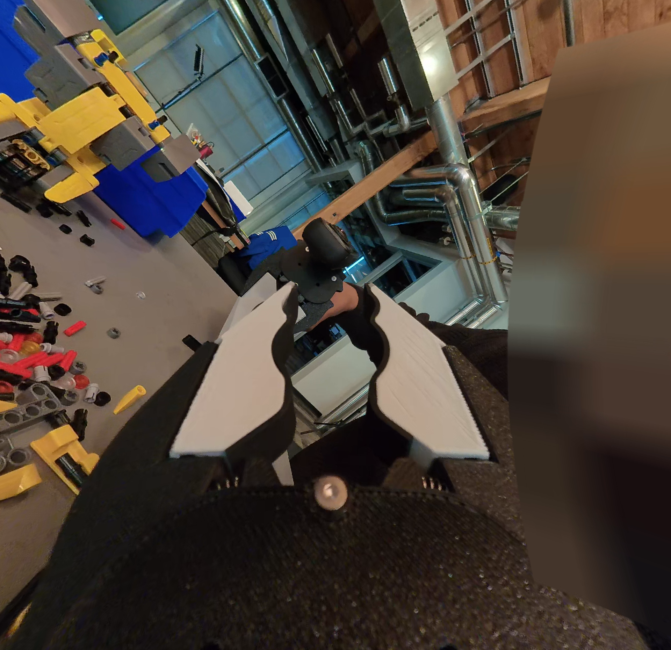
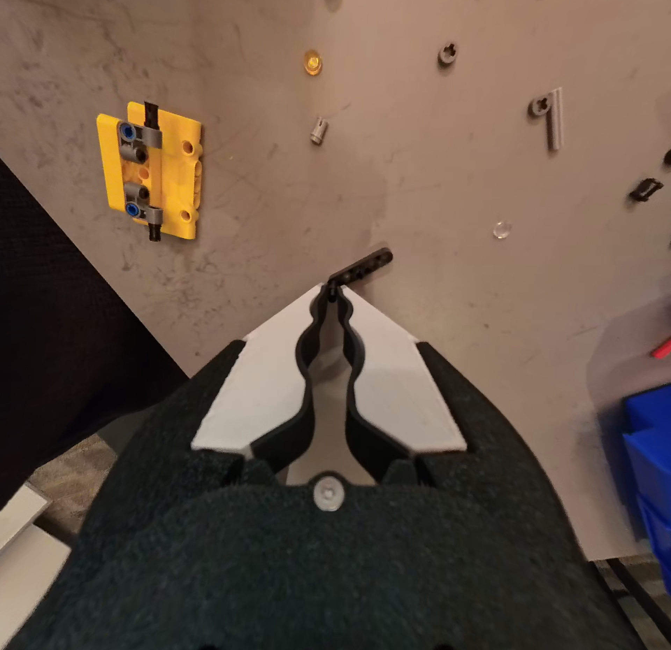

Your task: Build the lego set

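You are pinching a black pin on the end of a black perforated beam (image 2: 363,267) with your right gripper (image 2: 331,294), jaws nearly closed, so the beam is jutting out just beyond the tips, above the grey desk (image 2: 417,182). Left of those jaws a yellow panel assembly (image 2: 150,171) is lying flat. Your left gripper (image 1: 328,302) is tilting up off the desk toward ceiling ducts, jaws parted and empty; loose pieces (image 1: 36,360) are lying to their left

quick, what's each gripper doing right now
left gripper: open, holding nothing, raised off the table.
right gripper: shut on the black beam, pinched at its end.
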`<state>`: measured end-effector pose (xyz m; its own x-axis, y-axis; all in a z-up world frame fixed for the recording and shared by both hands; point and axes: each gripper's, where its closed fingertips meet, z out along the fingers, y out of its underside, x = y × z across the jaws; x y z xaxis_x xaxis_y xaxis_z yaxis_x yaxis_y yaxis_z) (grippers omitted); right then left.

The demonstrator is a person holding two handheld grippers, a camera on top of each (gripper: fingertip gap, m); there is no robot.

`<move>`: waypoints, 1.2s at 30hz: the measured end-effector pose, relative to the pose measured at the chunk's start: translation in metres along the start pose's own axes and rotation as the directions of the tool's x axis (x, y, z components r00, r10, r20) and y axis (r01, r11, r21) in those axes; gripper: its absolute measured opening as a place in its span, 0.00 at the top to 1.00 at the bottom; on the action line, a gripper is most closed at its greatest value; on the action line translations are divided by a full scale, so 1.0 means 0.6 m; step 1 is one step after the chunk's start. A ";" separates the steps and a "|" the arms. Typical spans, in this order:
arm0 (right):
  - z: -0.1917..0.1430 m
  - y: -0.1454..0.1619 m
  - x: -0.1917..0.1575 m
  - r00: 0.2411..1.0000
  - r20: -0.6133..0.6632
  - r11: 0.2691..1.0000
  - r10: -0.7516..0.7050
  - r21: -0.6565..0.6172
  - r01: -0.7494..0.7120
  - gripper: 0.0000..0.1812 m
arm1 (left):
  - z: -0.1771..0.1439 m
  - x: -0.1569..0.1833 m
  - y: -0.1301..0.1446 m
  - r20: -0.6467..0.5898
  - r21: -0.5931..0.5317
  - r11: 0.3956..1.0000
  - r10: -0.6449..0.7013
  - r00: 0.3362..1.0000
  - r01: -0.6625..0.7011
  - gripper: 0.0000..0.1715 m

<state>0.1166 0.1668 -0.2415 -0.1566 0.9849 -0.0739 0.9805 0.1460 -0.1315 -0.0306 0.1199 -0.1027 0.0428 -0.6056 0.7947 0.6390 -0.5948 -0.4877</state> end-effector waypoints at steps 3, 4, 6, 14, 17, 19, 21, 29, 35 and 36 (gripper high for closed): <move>0.000 -0.001 0.000 1.000 0.005 0.999 -0.017 -0.043 0.017 0.98 | 0.000 0.000 0.001 0.000 -0.002 1.000 -0.001 1.000 0.001 0.81; 0.001 -0.001 0.000 1.000 0.007 0.998 -0.022 -0.060 0.022 0.98 | 0.000 -0.001 0.001 0.001 -0.002 1.000 0.000 1.000 0.000 0.81; 0.001 -0.001 0.000 0.999 0.010 0.994 -0.032 -0.102 0.033 0.98 | 0.000 -0.001 0.001 0.002 -0.001 1.000 0.000 1.000 0.000 0.81; 0.017 0.016 0.015 0.999 -0.012 0.978 -0.045 -0.205 0.042 0.98 | -0.001 0.000 0.001 -0.001 -0.004 1.000 -0.001 1.000 0.001 0.81; 0.013 0.020 0.008 1.000 0.000 0.981 -0.024 -0.194 0.024 0.98 | -0.003 0.001 -0.001 -0.003 0.000 1.000 -0.004 1.000 0.004 0.82; 0.003 0.013 0.005 1.000 -0.008 0.988 -0.017 -0.155 0.016 0.98 | -0.003 0.002 -0.002 -0.006 0.001 1.000 -0.009 1.000 0.009 0.81; -0.014 -0.013 0.003 0.999 -0.033 0.997 -0.038 -0.066 0.036 0.98 | -0.001 0.001 0.002 -0.006 -0.010 1.000 -0.014 1.000 0.014 0.81; -0.116 -0.168 -0.039 0.925 -0.293 0.857 -0.240 0.384 0.344 0.98 | 0.027 -0.024 0.056 0.095 -0.185 0.983 0.040 0.995 -0.022 0.79; -0.150 -0.203 -0.064 0.846 -0.446 0.760 -0.291 0.428 0.488 0.98 | 0.044 -0.022 0.087 0.080 -0.265 0.964 0.056 0.995 -0.033 0.84; -0.152 -0.206 -0.068 0.841 -0.453 0.751 -0.296 0.434 0.498 0.98 | 0.045 -0.021 0.090 0.076 -0.275 0.961 0.060 0.995 -0.037 0.86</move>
<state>0.0126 0.1171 -0.1318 -0.3685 0.8270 0.4246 0.6066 0.5600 -0.5642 0.0242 0.1097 -0.1290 0.1399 -0.5981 0.7891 0.4009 -0.6945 -0.5974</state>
